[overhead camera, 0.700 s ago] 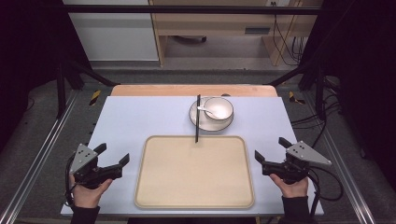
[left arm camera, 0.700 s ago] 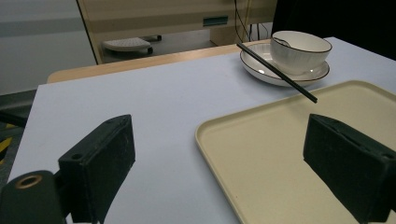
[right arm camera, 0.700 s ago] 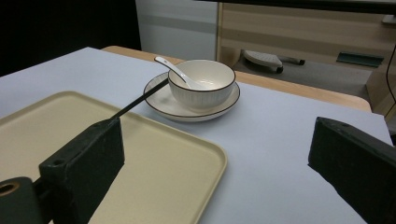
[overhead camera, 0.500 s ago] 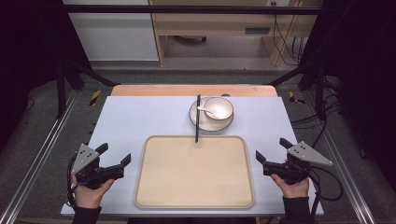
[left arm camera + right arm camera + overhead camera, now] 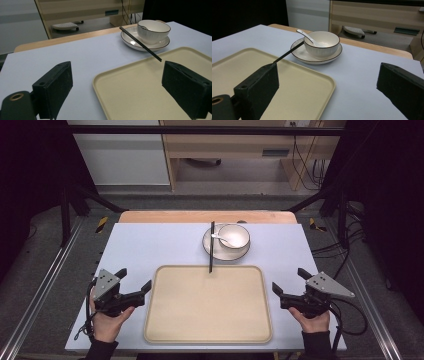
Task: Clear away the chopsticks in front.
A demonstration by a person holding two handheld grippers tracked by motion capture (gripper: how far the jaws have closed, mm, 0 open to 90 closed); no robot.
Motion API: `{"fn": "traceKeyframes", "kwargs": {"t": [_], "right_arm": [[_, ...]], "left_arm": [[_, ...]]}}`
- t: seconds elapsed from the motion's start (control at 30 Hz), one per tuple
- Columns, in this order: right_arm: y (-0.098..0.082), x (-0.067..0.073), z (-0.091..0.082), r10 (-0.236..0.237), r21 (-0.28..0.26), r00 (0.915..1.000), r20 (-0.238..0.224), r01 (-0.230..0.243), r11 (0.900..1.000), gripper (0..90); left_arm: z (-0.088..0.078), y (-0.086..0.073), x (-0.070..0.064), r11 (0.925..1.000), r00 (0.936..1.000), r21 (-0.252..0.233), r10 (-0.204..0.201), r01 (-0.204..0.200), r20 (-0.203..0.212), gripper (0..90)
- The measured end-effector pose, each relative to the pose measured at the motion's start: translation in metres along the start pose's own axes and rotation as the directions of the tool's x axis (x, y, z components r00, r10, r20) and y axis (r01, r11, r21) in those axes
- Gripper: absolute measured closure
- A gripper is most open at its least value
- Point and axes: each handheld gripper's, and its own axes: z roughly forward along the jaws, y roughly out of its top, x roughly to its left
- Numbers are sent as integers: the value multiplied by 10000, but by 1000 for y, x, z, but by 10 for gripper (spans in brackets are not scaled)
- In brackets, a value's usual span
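A beige tray (image 5: 208, 330) lies at the near middle of the pale table. Behind it a white dark-rimmed bowl (image 5: 234, 235) stands on a white plate (image 5: 222, 255), with a white spoon (image 5: 218, 237) in the bowl. Black chopsticks (image 5: 211, 247) reach from the plate's left rim onto the tray's far edge. My left gripper (image 5: 135, 278) is held just left of the tray, jaws wide open and holding nothing. My right gripper (image 5: 288, 279) mirrors it on the tray's right, also open. The left gripper view shows the tray (image 5: 140, 95), chopsticks (image 5: 140, 43) and bowl (image 5: 153, 30) beyond its gripper (image 5: 120, 83). The right gripper view shows the bowl (image 5: 322, 42), spoon (image 5: 303, 33) and tray (image 5: 294, 85) ahead of its gripper (image 5: 329, 85).
A wooden strip (image 5: 200, 216) borders the table's far edge. Metal rails (image 5: 45, 285) run along both sides of the table. Wooden furniture and cables (image 5: 305, 160) stand beyond it. Bare tabletop (image 5: 150, 245) lies far left of the plate.
My left gripper has shifted a little to the right, toward the tray. The right gripper and the dishes stay where they were.
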Motion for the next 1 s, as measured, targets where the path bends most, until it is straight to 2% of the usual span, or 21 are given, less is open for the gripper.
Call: {"fn": "traceKeyframes", "kwargs": {"t": [0.17, 0.23, 0.37, 0.57, 0.63, 1.0], "right_arm": [[0, 0, 1, -19, 36, 10000, -4, 19, 10000, 41], [1, 1, 0, 56, -32, 10000, -18, -56, 10000, 42], [2, 1, -1, 8, -7, 10000, 21, -8, 10000, 42], [2, 1, -2, 66, -41, 10000, 72, -66, 10000, 43], [2, 1, -1, 67, -39, 10000, 64, -67, 10000, 43], [1, 1, 0, 53, 13, 10000, 77, -53, 10000, 44]], "left_arm": [[15, 9, -8, 9998, 9998, 88, 201, -202, 75, 93], [22, 13, -11, 9999, 9998, 48, 90, -91, 201, 93], [30, 17, -15, 9998, 9994, 62, 195, -197, 276, 93], [47, 25, -23, 10000, 9992, -41, 70, -69, 401, 94], [55, 27, -27, 9998, 9992, -15, 209, -208, 351, 94], [88, 29, -40, 9989, 9982, 352, 305, -324, 520, 101]]}}
